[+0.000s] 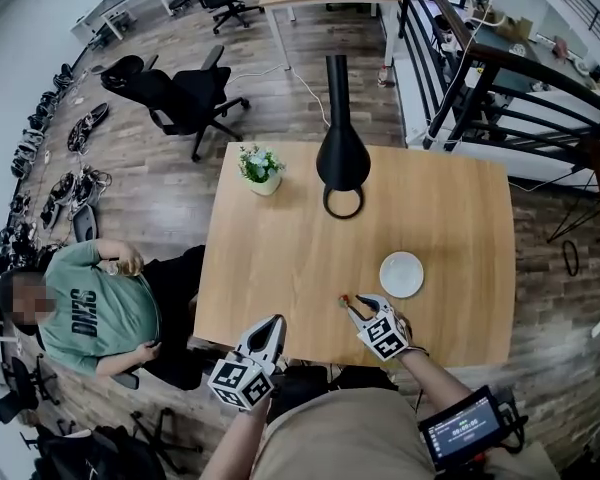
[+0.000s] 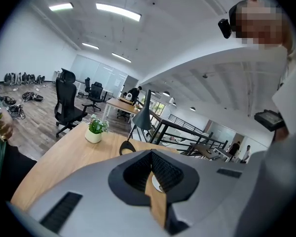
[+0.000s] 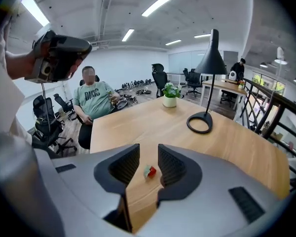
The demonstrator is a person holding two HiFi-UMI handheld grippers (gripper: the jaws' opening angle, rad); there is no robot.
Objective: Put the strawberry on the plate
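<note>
The small red strawberry (image 1: 345, 299) with its green cap lies on the wooden table (image 1: 280, 258) near the front edge. The white plate (image 1: 401, 274) stands empty a little to its right and further back. My right gripper (image 1: 361, 306) is just behind the strawberry and points at it. In the right gripper view the strawberry (image 3: 149, 172) lies on the table in the narrow gap of my right gripper (image 3: 148, 149), and neither pad touches it. My left gripper (image 1: 275, 321) hovers at the table's front edge, shut and empty (image 2: 150, 152).
A black lamp (image 1: 341, 148) with a ring base stands at the middle back, and a small potted plant (image 1: 261, 168) is to its left. A person in a green shirt (image 1: 100, 308) sits left of the table. A metal railing (image 1: 500, 78) runs along the far right.
</note>
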